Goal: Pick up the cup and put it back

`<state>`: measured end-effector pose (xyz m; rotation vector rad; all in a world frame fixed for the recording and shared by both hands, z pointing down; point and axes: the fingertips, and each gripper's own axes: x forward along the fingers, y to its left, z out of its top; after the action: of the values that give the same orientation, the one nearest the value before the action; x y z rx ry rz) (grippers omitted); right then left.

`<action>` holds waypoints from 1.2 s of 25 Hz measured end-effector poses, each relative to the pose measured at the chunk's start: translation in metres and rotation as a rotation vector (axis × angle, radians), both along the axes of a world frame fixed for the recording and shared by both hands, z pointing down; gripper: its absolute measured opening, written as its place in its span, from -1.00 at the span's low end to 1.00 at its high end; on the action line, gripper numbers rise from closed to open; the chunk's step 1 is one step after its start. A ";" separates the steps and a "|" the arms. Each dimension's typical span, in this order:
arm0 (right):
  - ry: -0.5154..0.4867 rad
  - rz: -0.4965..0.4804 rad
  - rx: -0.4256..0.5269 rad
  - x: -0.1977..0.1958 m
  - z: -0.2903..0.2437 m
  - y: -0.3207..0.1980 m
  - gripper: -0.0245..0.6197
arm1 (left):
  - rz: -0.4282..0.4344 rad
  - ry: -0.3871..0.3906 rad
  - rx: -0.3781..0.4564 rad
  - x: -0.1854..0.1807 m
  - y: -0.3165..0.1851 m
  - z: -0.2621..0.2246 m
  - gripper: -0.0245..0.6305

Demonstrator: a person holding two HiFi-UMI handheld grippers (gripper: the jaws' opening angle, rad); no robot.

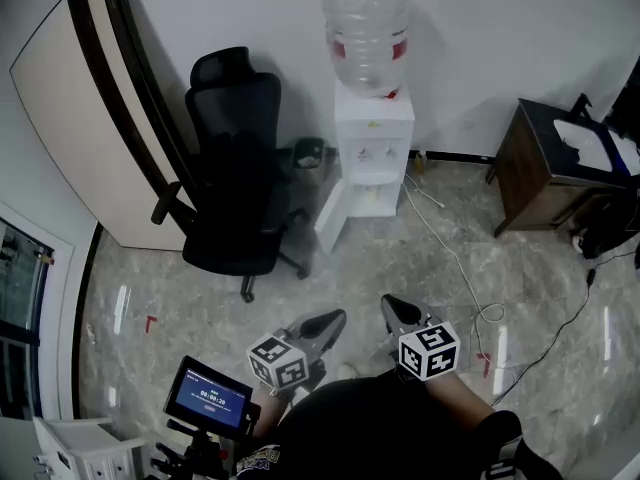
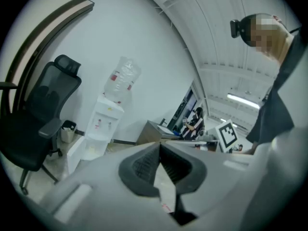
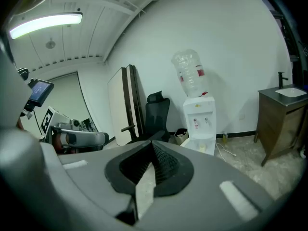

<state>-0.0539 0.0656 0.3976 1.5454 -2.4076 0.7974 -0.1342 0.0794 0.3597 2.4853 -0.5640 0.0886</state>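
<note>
Left gripper (image 1: 330, 323) and right gripper (image 1: 395, 308) both held low, close to the person's body, side by side and aimed towards the water dispenser (image 1: 372, 153). Each gripper view shows its jaws pressed together at the tips with nothing between them; both empty.

Cup: not identified with certainty in any view. A small pale object (image 1: 376, 196) sits in the dispenser's tap recess and may be it; too small to confirm. Grippers well apart from the dispenser, with open floor between.

Left of the dispenser: black office chair (image 1: 235, 168). Right of it: dark wooden cabinet (image 1: 545, 168).

Handling, as a guess: if it is a disposable cup it is likely light and thin-walled, easy to crush or tip. Take it across the side wall around mid-height, closing gently, and keep it upright in case it holds water.
</note>
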 end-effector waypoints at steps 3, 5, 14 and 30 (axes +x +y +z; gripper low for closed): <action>0.013 -0.025 -0.005 -0.016 0.003 0.014 -0.90 | 0.022 0.007 0.026 -0.002 0.014 -0.002 -0.91; 0.035 -0.059 0.006 -0.032 -0.005 0.028 -0.90 | 0.024 0.021 0.036 -0.006 0.029 -0.009 -0.91; 0.062 -0.065 0.050 -0.002 -0.030 0.076 -0.90 | 0.025 0.045 0.032 0.036 0.073 -0.021 -0.91; 0.029 -0.072 0.105 0.097 -0.035 0.143 -0.90 | 0.004 0.008 0.070 0.133 0.131 -0.026 -0.91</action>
<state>0.0427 0.2088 0.3625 1.4862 -2.5052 0.6402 -0.0007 0.2108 0.3340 2.5541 -0.5674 0.0612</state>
